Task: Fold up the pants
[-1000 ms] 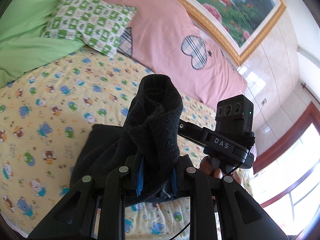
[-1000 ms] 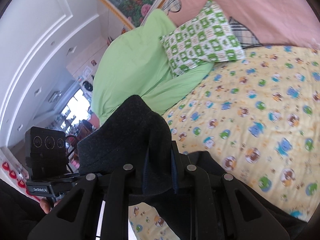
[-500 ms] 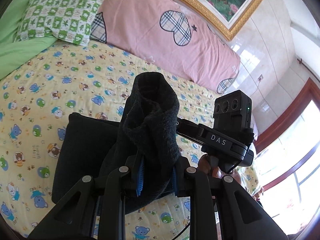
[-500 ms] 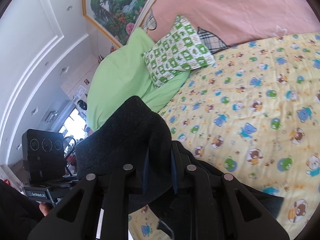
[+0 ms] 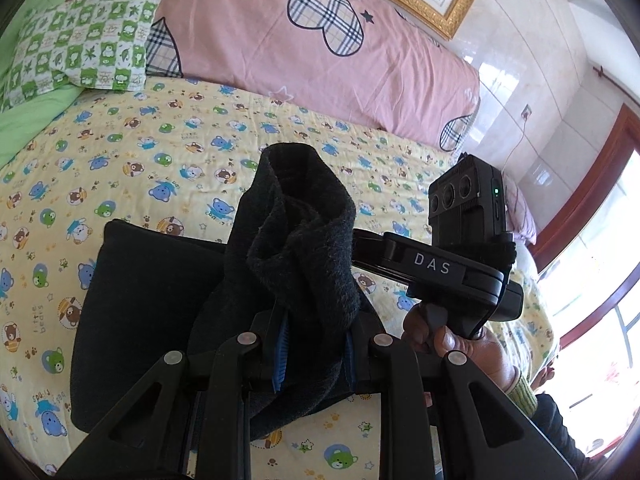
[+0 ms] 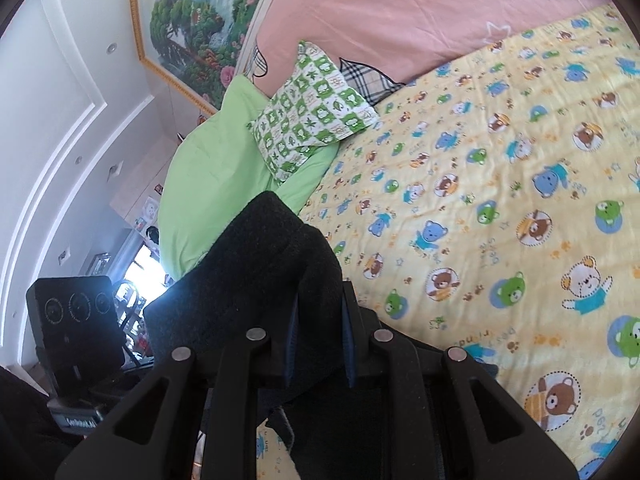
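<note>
Both grippers are seen clamped on bunched dark cloth: the left gripper is closed on the pants, part of which is spread on the bear-print bedsheet; the right gripper is closed on another fold of them.

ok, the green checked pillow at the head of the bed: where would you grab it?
By the near corner of the green checked pillow, tongs coming in low across the sheet. That corner hangs free over the green quilt; its far side tucks against the pink bedding.
</note>
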`<state>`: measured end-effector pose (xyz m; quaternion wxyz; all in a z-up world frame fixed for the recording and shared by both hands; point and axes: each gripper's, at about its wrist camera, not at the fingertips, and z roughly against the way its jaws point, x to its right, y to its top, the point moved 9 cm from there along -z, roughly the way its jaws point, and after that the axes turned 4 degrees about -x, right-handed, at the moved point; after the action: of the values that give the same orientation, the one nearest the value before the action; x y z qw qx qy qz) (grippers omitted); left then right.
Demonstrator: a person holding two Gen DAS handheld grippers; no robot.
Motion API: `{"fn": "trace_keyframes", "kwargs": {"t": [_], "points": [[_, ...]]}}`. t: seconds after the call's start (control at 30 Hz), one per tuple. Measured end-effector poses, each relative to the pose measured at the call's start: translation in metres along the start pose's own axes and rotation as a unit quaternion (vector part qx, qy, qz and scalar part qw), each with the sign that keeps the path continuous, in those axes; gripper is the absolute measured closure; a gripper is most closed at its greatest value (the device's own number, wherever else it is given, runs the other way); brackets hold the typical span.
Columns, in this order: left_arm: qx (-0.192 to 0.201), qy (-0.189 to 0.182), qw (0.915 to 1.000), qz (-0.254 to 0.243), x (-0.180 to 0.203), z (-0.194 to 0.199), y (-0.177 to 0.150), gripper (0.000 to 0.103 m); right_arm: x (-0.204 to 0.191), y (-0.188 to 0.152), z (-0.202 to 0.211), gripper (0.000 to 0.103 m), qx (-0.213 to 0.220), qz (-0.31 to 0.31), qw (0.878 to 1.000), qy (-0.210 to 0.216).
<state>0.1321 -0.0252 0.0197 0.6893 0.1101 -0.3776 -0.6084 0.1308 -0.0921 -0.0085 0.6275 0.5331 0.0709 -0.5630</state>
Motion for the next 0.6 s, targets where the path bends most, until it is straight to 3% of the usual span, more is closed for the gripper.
{"fn": "trace_keyframes", "kwargs": {"t": [0.23,0.37,0.5,0.6], "points": [[-0.015,-0.010,0.9996,-0.020,0.010,-0.016,-0.007,0.075,0.016,-0.008,0.010,0.075,-0.001,-0.006,0.999,-0.042],[-0.034,-0.019,0.9988,-0.031,0.016,-0.027,-0.015,0.055,0.027,-0.012,0.025,0.074,0.005,-0.011,0.995,-0.097],[-0.047,-0.037,0.9976,-0.035,0.022,-0.031,-0.023,0.047,0.036,-0.014,0.057,0.074,0.044,-0.033,0.990,-0.129],[-0.050,-0.038,0.9972,-0.041,0.026,-0.030,-0.027,0.039,0.039,-0.017,0.085,0.057,0.083,-0.057,0.984,-0.150]]}}
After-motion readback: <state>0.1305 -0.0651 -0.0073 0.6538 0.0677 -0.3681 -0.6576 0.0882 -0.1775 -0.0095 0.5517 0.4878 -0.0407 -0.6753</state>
